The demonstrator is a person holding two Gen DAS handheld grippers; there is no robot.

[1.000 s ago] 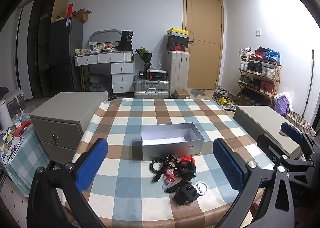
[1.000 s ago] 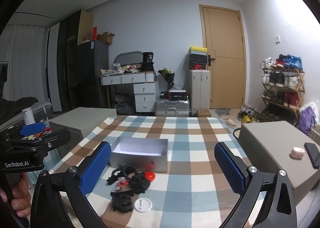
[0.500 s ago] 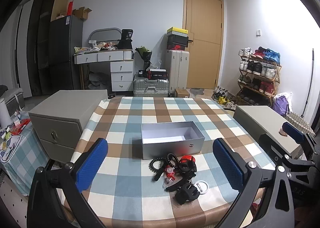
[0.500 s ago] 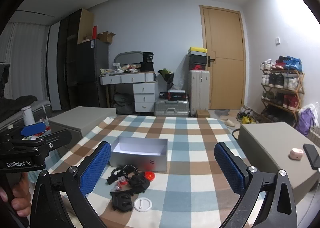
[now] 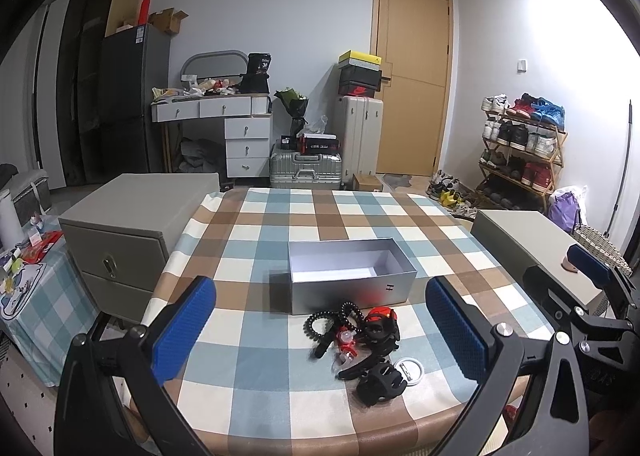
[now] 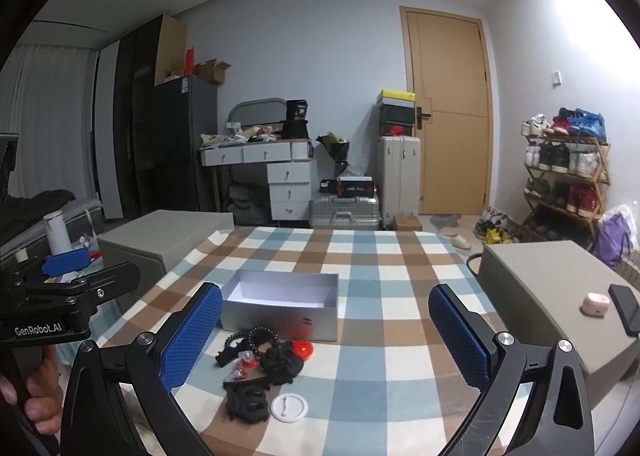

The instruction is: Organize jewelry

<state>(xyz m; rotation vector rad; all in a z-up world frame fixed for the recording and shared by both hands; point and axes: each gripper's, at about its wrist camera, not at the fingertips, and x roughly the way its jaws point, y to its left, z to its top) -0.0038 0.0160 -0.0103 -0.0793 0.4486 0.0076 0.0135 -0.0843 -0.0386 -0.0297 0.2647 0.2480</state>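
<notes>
Hovering wide open and empty, the left hand-held gripper (image 5: 320,326) has the jewelry pile (image 5: 360,340) straight ahead and slightly right; the right hand-held gripper (image 6: 326,330), equally spread, sees it ahead-left. Beyond lies the open box (image 5: 350,276), long axis crosswise. The table (image 5: 280,408) edge is close below.

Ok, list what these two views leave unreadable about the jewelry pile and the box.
- Jewelry pile: in both views the black pieces overlap and are small, so separate items cannot be counted.
- Silver box: left wrist view, its near wall hides the front part of the floor.
- White round piece: too small to identify.
- Left gripper: its body is cut off by the bottom edge.
</notes>
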